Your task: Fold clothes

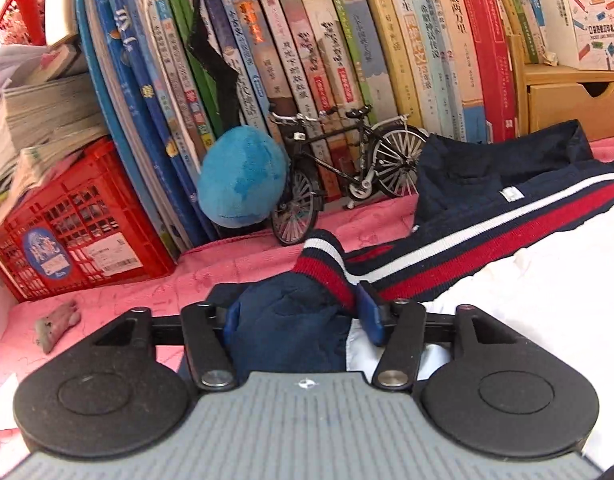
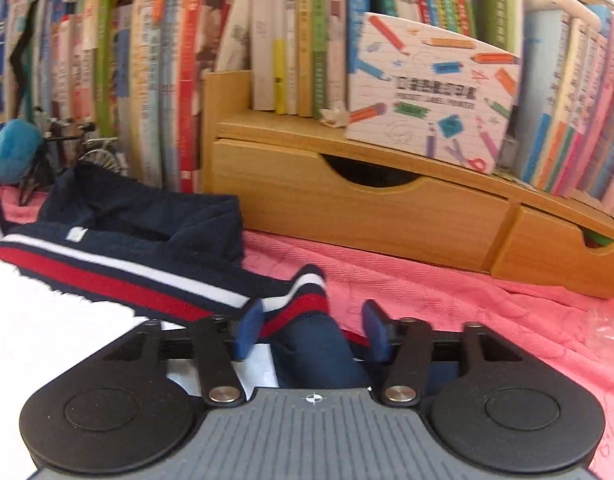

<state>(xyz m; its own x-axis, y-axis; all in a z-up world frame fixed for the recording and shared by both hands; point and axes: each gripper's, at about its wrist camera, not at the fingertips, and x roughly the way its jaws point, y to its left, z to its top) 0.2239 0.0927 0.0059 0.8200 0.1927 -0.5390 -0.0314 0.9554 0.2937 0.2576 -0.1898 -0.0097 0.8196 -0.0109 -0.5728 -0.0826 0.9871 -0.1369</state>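
Left gripper (image 1: 303, 316) open around bunched navy fabric; right gripper (image 2: 312, 330) open, striped cuff between its blue fingers (image 2: 249, 332). Navy garment (image 1: 487, 208) with red-white stripes lies spread on pink cloth (image 2: 447, 288), partly over white fabric (image 1: 547, 280). Behind: books (image 1: 347, 40), toy bicycle (image 1: 347, 168), wooden drawer unit (image 2: 367, 208), red crate (image 1: 75, 224).

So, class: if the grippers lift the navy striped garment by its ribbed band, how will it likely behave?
The navy garment would probably droop, since its fabric already lies rumpled. The ribbed band looks knitted, so it may stretch slightly. Cloth sits bunched between the left gripper pads and the right gripper pads.
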